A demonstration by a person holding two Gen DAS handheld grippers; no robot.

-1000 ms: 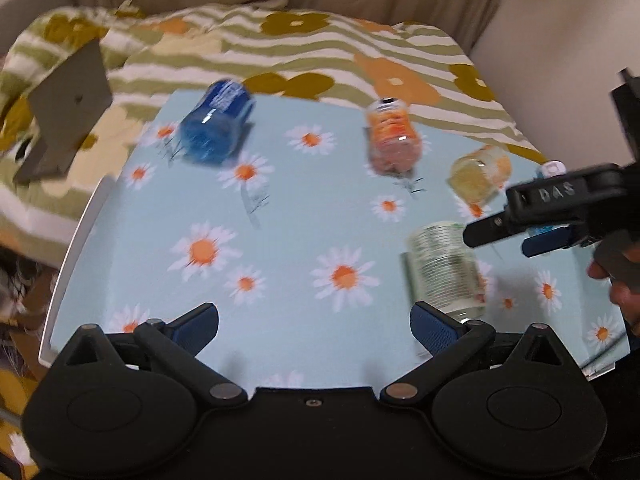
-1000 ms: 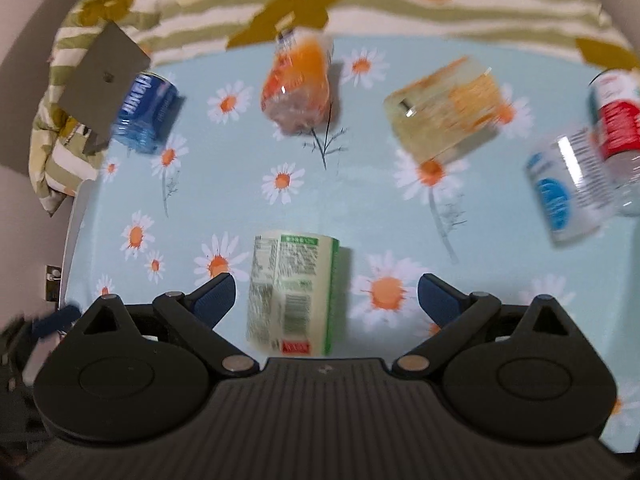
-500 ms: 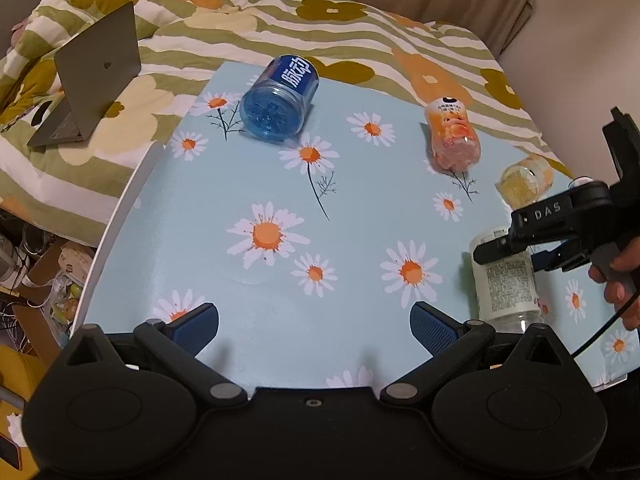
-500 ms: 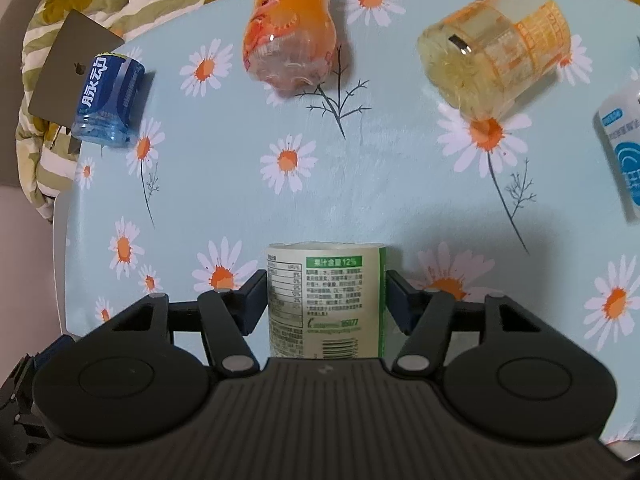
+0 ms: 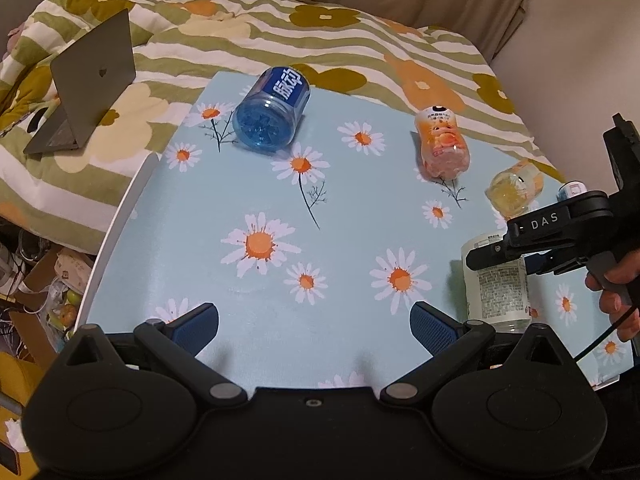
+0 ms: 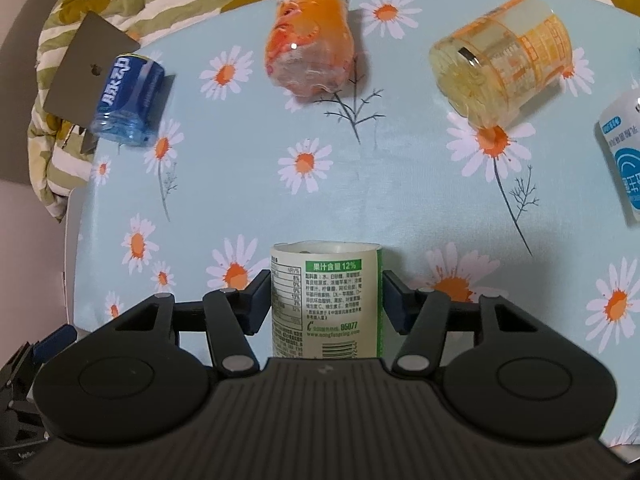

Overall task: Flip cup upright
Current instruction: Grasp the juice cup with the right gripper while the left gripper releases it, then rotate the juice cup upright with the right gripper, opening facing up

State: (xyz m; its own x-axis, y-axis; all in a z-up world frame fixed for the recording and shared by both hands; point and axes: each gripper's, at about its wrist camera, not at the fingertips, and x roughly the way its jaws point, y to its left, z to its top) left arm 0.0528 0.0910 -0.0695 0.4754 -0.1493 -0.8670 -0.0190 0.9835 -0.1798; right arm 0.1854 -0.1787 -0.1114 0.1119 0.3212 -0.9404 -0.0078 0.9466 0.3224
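A cut-off bottle cup with a pale green label [image 6: 325,300] lies on its side on the daisy-print table [image 6: 360,200]. My right gripper [image 6: 326,300] straddles it, both blue pads pressed against its sides. In the left wrist view the same cup [image 5: 496,284] lies at the right under the right gripper's black fingers [image 5: 496,254], which a hand holds. My left gripper [image 5: 314,322] hangs open over the table's near edge with nothing between its pads.
More cut bottle cups lie on their sides: a blue one [image 5: 272,114] far left, an orange one [image 5: 442,144], a yellow one [image 6: 500,64] and a white-blue one [image 6: 624,152] at the right. A half-open laptop [image 5: 92,84] sits on the striped floral blanket [image 5: 360,40].
My right gripper has moved forward over the green-label cup and shut its fingers from wide apart onto the cup's sides. The left gripper's view has drawn back and steadied.
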